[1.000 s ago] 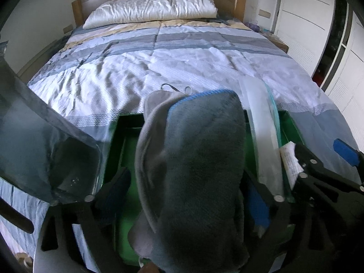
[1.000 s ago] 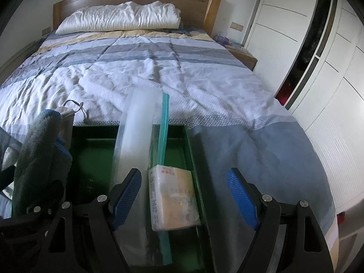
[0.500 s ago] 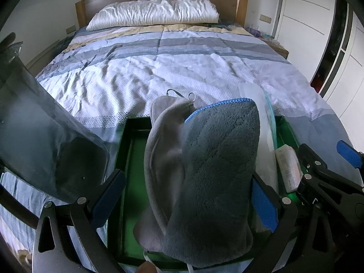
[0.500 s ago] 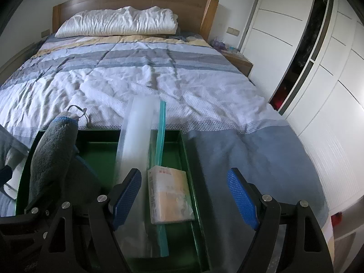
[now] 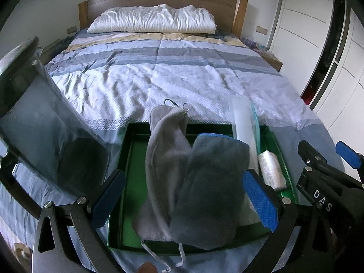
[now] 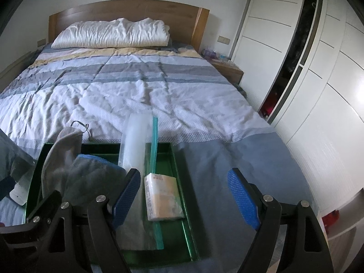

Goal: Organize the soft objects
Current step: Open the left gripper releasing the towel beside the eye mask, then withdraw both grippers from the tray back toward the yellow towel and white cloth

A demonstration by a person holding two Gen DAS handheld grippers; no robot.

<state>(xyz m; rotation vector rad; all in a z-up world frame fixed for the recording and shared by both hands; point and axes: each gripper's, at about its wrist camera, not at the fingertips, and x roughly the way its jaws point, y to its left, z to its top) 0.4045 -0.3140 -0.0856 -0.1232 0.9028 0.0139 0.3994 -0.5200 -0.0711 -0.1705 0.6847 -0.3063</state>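
A green tray [image 5: 127, 159] sits on the foot of the bed [image 5: 182, 84], on the striped quilt. From the left tongs' camera, two soft cloths lie in it: a light grey cloth [image 5: 166, 150] running from about six o'clock up to twelve, past the tray's far rim, and a darker grey towel with blue trim [image 5: 211, 182] beside it at four o'clock, overlapping it. The left gripper [image 5: 184, 200] stands with its blue pads wide apart, one either side of the cloths, not pressing on them. At three o'clock of the towel a clear zip bag with a teal strip [image 5: 242, 118] leans over the far rim, and a wrapped tissue pack [image 5: 271, 170] lies along the tray's right side.

The right gripper [image 6: 185, 199] is also spread wide, holding nothing; the tissue pack [image 6: 162, 196] and tray wall [image 6: 182, 182] show between its pads, lower down. A white pillow [image 6: 111, 34] lies at twelve o'clock against the wooden headboard [image 6: 127, 9], with white wardrobe doors [image 6: 318, 91] at three o'clock.
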